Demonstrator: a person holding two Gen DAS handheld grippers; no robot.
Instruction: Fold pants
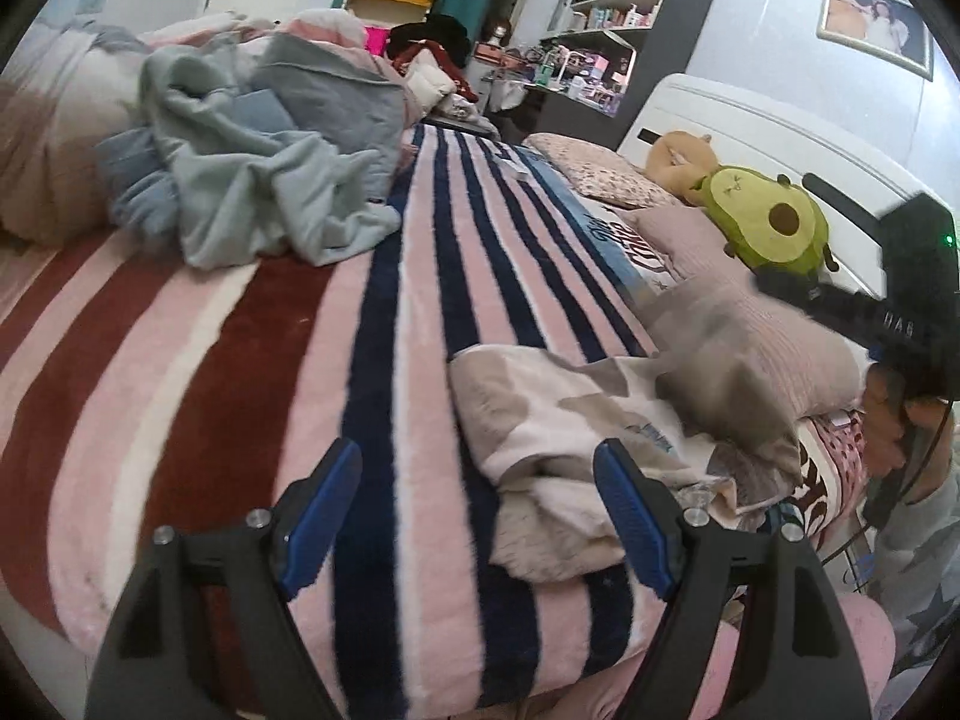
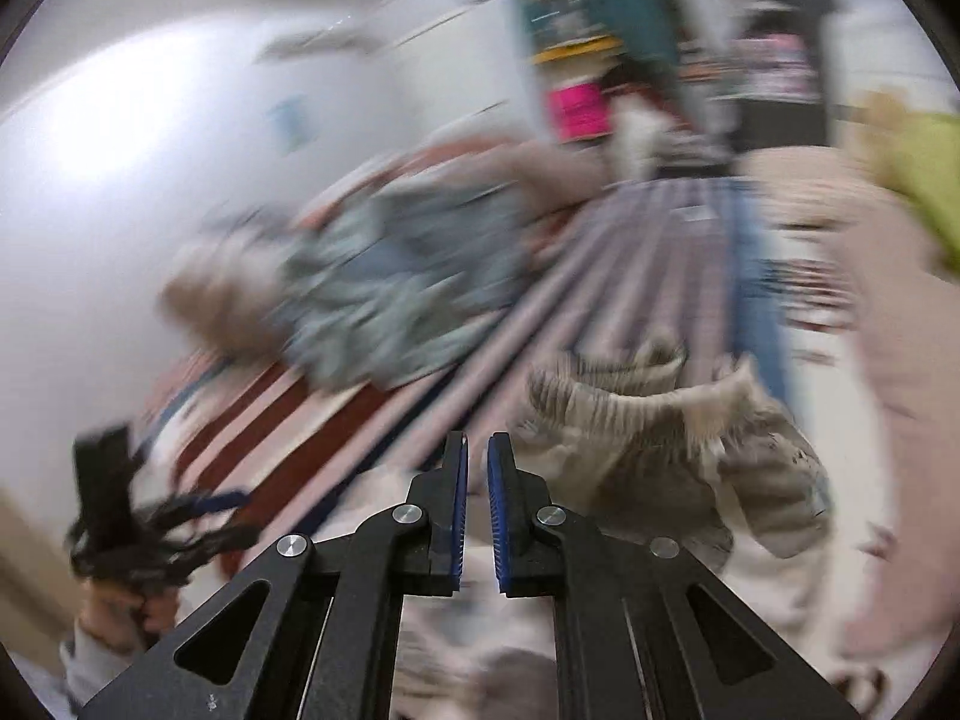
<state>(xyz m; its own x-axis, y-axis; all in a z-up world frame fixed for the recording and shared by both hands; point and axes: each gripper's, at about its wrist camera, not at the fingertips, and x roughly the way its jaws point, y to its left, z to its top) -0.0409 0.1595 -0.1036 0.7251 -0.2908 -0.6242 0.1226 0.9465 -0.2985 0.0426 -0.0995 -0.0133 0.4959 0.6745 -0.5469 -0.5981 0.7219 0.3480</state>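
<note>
The beige and white patterned pants [image 1: 576,420] lie crumpled on the striped blanket [image 1: 240,360] at the bed's near right. My left gripper [image 1: 477,480] is open and empty, hovering just before the pants' near edge. The right wrist view is motion blurred: my right gripper [image 2: 477,462] has its blue pads nearly together with a thin gap, nothing visible between them, and the pants [image 2: 660,450] lie bunched just ahead to the right. The right gripper body [image 1: 912,276] shows at the right edge of the left wrist view.
A heap of grey-blue clothes [image 1: 258,168] sits on the far left of the bed. Pillows [image 1: 750,324] and an avocado plush [image 1: 774,222] lie at the headboard on the right. Shelves [image 1: 606,18] stand behind.
</note>
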